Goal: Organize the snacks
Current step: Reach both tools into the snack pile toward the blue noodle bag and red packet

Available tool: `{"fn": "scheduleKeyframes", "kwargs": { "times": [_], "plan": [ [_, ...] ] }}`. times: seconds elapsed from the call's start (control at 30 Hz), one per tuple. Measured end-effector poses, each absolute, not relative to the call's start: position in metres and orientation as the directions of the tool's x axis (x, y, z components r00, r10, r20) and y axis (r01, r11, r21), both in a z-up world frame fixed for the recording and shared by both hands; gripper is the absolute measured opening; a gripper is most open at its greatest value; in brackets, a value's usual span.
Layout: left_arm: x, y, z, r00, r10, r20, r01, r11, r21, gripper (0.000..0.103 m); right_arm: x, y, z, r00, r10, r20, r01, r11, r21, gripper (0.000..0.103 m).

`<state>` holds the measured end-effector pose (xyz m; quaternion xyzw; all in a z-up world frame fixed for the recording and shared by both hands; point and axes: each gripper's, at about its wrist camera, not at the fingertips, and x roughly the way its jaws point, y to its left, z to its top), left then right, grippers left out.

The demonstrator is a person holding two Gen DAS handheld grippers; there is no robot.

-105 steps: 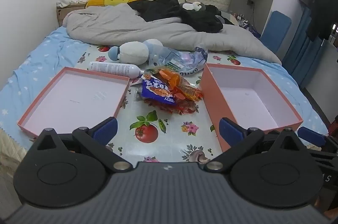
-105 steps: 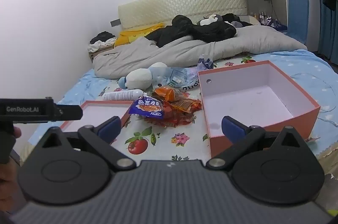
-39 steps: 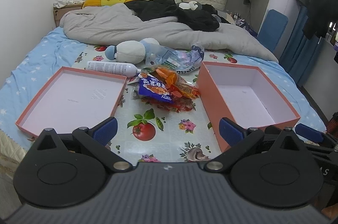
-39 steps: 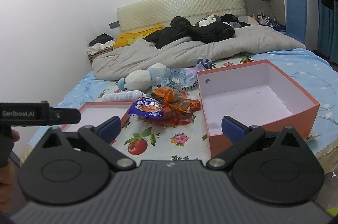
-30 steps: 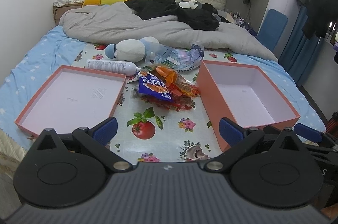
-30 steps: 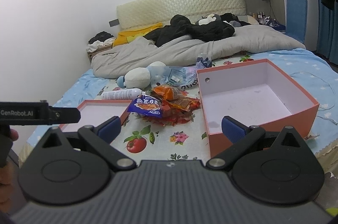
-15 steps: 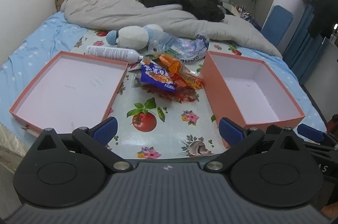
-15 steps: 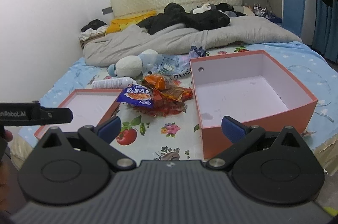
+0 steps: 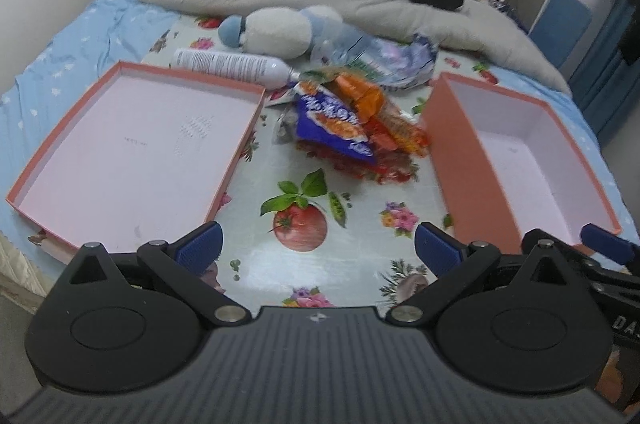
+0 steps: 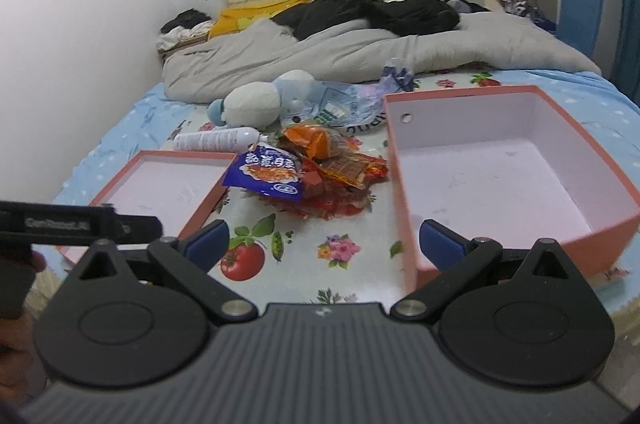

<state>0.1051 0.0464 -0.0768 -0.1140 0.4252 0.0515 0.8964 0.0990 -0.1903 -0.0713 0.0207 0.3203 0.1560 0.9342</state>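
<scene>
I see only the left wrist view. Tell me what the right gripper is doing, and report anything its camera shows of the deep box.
Observer: The right gripper is open and holds nothing. It is above the floral cloth, short of the snack pile.
Operator: Check the box wall nearest the snacks.
Observer: From inside, that wall of the deep box has a round hole near its far corner.
Operator: Locate my gripper from there.
Observer: The left gripper comes in side-on from the left edge. Its tip lines up with the near edge of the shallow lid.
</scene>
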Motion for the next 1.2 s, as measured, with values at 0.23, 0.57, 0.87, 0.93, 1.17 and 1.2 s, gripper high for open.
{"fn": "scheduleKeyframes", "kwargs": {
  "times": [0.23,0.57,0.87,0.93,1.17,1.2],
  "plan": [
    [0.162,0.066,-0.111,0.575,0.001,-0.818,-0.231,0.960,-0.161,0.103,0.143,-0.159,-0.091,0.700,0.328,-0.634,-0.364,0.928,0.079,0.073],
    [0.248,0.093,-0.151,0.530,-0.019,-0.848,-0.257,0.949,-0.182,0.103,0.214,-0.126,-0.128,0.699,0.286,-0.656,-0.399,0.916,-0.026,0.068],
    [0.304,0.106,-0.179,0.489,-0.009,-0.872,-0.287,0.943,-0.171,0.103,0.269,-0.111,-0.159,0.649,0.300,-0.699,-0.432,0.902,-0.014,0.067],
    [0.314,0.106,-0.183,0.484,-0.005,-0.875,-0.293,0.941,-0.167,0.102,0.277,-0.110,-0.163,0.636,0.319,-0.703,-0.426,0.904,0.025,0.066],
    [0.332,0.104,-0.198,0.470,-0.030,-0.882,-0.278,0.943,-0.181,0.098,0.301,-0.109,-0.180,0.583,0.343,-0.737,-0.361,0.921,0.143,0.044],
    [0.333,0.104,-0.200,0.469,-0.033,-0.883,-0.277,0.943,-0.182,0.096,0.303,-0.108,-0.182,0.579,0.341,-0.741,-0.350,0.924,0.152,0.043]
  ]
}}
